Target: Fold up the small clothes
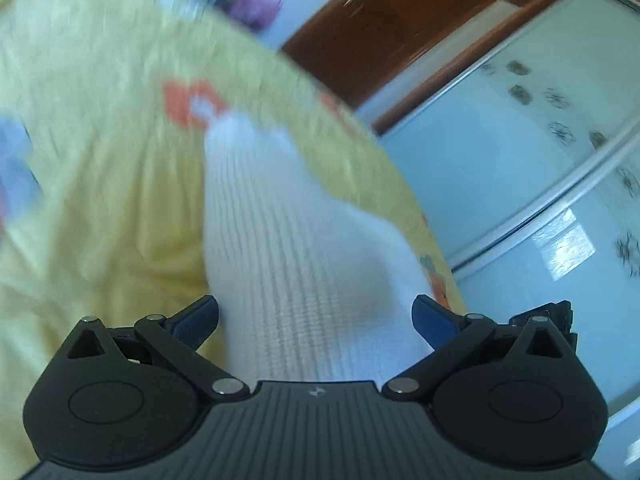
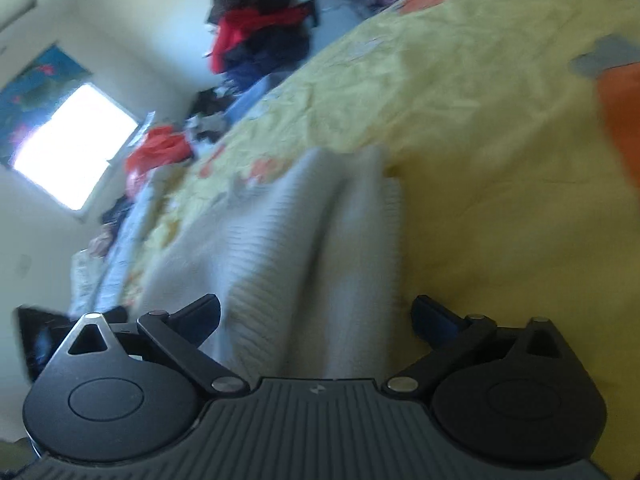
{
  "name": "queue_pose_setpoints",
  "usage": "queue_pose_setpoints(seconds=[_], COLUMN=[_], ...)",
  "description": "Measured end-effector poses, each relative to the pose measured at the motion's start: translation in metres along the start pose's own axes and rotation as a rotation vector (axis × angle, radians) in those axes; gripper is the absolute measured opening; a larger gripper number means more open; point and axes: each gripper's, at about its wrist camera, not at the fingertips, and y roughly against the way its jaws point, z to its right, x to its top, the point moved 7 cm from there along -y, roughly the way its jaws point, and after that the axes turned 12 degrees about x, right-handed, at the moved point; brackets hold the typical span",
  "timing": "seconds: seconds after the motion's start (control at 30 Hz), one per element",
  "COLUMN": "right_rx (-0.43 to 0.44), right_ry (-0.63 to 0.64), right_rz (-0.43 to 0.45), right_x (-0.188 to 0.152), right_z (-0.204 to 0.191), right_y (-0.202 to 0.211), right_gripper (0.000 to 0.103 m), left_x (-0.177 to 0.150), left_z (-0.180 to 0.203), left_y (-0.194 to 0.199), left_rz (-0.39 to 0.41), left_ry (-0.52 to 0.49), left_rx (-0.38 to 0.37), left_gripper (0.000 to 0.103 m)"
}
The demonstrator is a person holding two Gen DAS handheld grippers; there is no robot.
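Spreading wide, both grippers stand with their jaws fully parted and nothing pinched between the pads. No earlier view to compare.

Left gripper (image 1: 316,322): the blue-padded fingers (image 1: 196,322) sit on either side of a white ribbed sock (image 1: 280,240). The knit runs from right under the gripper body away toward the far middle of the view. The pads look clear of the fabric on both sides, though the right pad is very close to the sock's edge; contact there cannot be settled because of blur. The sock lies on a yellow bedsheet (image 1: 100,160) printed with orange and blue patches. To the far right, past the bed edge, is a brown wooden frame (image 1: 400,28) and a pale glass sliding door (image 1: 520,180) with dark flower marks.

Right gripper (image 2: 316,322): jaws likewise wide, holding nothing. The white ribbed sock (image 2: 280,248) lies rumpled in a long fold between the left finger and the middle of the view, reaching under the gripper body. The right finger (image 2: 434,322) is over bare yellow bedsheet (image 2: 500,220), apart from the knit. Far left: a bright window (image 2: 76,148). Far middle: a heap of dark and red clothes (image 2: 264,20) beyond the bed. Both views are motion-blurred.
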Motion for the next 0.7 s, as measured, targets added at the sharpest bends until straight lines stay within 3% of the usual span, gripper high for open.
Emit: queue_pose_setpoints(seconds=[0.03, 0.07, 0.1, 0.17, 0.2, 0.33, 0.53, 0.6, 0.67, 0.7], right_rx=[-0.008, -0.033, -0.066, -0.060, -0.051, 0.007, 0.116, 0.109, 0.044, -0.004], right_ry=[0.014, 0.048, 0.085, 0.112, 0.121, 0.165, 0.179, 0.170, 0.166, 0.169], right_rz=[-0.001, -0.015, -0.036, -0.049, -0.046, -0.016, -0.020, -0.045, -0.072, -0.077], right_x=[-0.001, -0.003, -0.003, -0.005, -0.003, 0.013, 0.046, 0.052, 0.052, 0.050], right_z=[-0.003, -0.007, -0.011, -0.021, -0.029, -0.062, -0.094, -0.087, -0.073, -0.065], right_y=[-0.005, -0.011, -0.016, -0.015, -0.012, -0.017, -0.073, -0.104, -0.132, -0.141], right_gripper=[0.097, 0.089, 0.074, 0.062, 0.057, 0.052, 0.050, 0.050, 0.050, 0.056], left_x=[-0.003, -0.003, -0.003, -0.003, -0.003, 0.004, 0.060, 0.076, 0.083, 0.083], left_z=[0.000, 0.002, 0.003, 0.001, 0.001, 0.009, -0.012, -0.029, -0.050, -0.061], left_y=[-0.011, -0.012, -0.012, -0.008, -0.003, 0.019, 0.055, 0.051, 0.035, 0.026], left_rz=[-0.023, -0.004, -0.002, 0.002, 0.009, 0.044, 0.175, 0.172, 0.127, 0.100], left_ry=[0.001, -0.018, -0.034, -0.044, -0.053, -0.114, -0.162, -0.170, -0.175, -0.158], left_rx=[0.019, 0.031, 0.051, 0.068, 0.067, 0.084, 0.185, 0.244, 0.305, 0.324], left_gripper=[0.095, 0.091, 0.087, 0.070, 0.068, 0.057, 0.058, 0.059, 0.062, 0.065])
